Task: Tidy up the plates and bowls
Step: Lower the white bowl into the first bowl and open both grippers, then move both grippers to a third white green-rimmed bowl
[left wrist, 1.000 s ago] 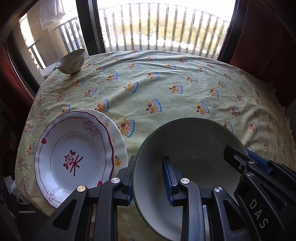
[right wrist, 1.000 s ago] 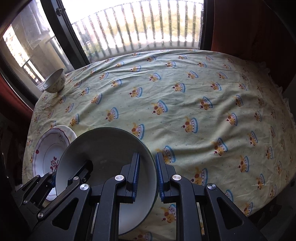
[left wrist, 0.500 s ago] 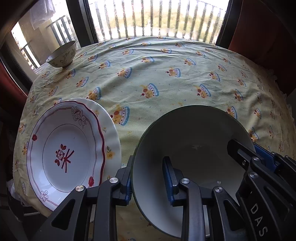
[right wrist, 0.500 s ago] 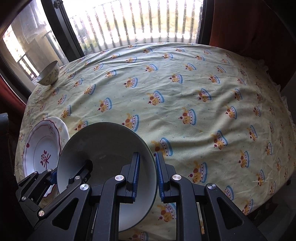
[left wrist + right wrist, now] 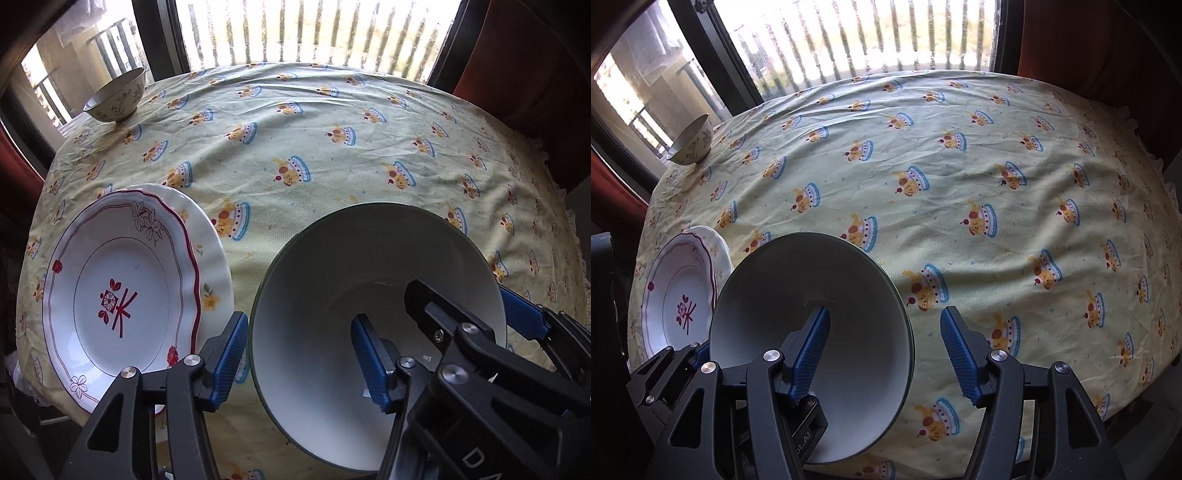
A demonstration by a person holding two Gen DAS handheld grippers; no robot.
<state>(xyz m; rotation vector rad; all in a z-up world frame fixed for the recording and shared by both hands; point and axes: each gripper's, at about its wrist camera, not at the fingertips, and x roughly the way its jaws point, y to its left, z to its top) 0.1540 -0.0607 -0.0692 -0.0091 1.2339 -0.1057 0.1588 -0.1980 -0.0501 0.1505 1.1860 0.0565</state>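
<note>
1. Claws first: the left claw (image 5: 301,360) has just been opening, and its blue pads now stand apart either side of the near-left rim of the big white bowl (image 5: 332,295), pressing on nothing.
2. Same story on the other side: the right claw (image 5: 884,356) has just been opening too, its pads spread across the bowl's right rim with clear gaps.
3. So the bowl looks released and sitting on the table (image 5: 332,147), just right of the plates.
4. Those plates: a red-trimmed floral plate (image 5: 122,291) lies on a larger white plate (image 5: 212,266) at the near-left edge, so the plate stack seems done.
5. Left to do, by my reading: the small patterned bowl (image 5: 116,98) sits alone, well apart at the far-left corner, and probably belongs with the big bowl.
</note>
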